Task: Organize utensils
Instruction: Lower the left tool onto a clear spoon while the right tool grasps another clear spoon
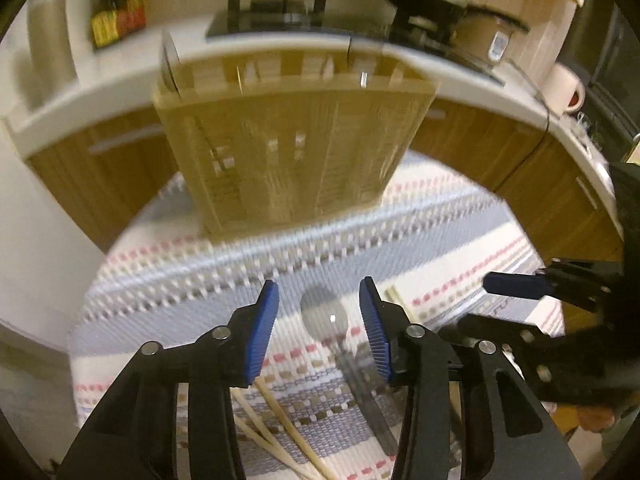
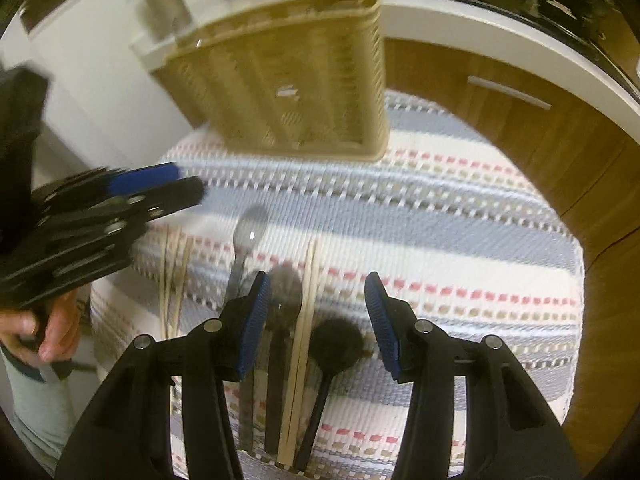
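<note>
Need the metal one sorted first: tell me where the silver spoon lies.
In the right wrist view the silver spoon lies on the striped mat, left of centre, between loose chopsticks and a dark spoon.

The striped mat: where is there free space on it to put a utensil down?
Free: the band of the striped mat between the basket and the utensils, and the whole side right of the black spoon up to the mat's edge. Crowded: the near left part, where the metal spoon, the dark spoon, the chopsticks and the black spoon lie side by side.
</note>
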The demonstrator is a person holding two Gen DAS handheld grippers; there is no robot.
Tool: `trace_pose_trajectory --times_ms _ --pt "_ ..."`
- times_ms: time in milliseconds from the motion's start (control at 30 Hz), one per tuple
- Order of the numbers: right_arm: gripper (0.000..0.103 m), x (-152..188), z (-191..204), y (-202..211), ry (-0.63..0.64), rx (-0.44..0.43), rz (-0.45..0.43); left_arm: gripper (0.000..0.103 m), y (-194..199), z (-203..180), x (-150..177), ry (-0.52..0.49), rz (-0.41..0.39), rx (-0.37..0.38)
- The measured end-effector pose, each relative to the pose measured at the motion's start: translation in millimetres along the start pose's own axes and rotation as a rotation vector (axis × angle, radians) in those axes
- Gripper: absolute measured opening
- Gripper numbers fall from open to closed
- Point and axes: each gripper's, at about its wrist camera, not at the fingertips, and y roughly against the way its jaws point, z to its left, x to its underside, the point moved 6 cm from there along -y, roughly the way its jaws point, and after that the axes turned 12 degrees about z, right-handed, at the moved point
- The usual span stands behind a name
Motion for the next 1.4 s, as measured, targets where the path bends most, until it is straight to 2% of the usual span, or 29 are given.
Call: trace_pose_trajectory --times_ms 233,500,700,833,933,1167,1267,1400 --pt "0.046 10 14 -22 0.054 -0.013 0.048 0.037 -43 -4 -1 -0.01 0.104 -0.011" --pt "0.046 16 11 -27 0.039 -0.013 0.053 0.034 -63 -19 -5 -0.049 0.131 -0.091" --pt "0.046 18 6 -30 0.032 -0.032 0.061 0.034 -76 -34 -7 -0.074 0.165 -0.118" --pt "0.046 18 9 -31 0.046 -0.037 0.066 0.031 -77 -46 -2 -0.115 0.139 -0.125" --pt "0.046 17 14 -35 0.056 -0.037 0.071 0.03 -73 -46 -1 -0.116 0.129 -0.066" --pt "0.046 10 22 -47 0.064 -0.049 0.088 0.023 -59 -19 -1 -0.002 0.101 0.223" --pt "0.046 6 22 -55 0.061 -0.057 0.102 0.018 -53 -8 1 0.027 0.099 0.264" --pt "0.046 2 28 -63 0.062 -0.058 0.112 0.017 -54 13 4 0.049 0.111 0.231"
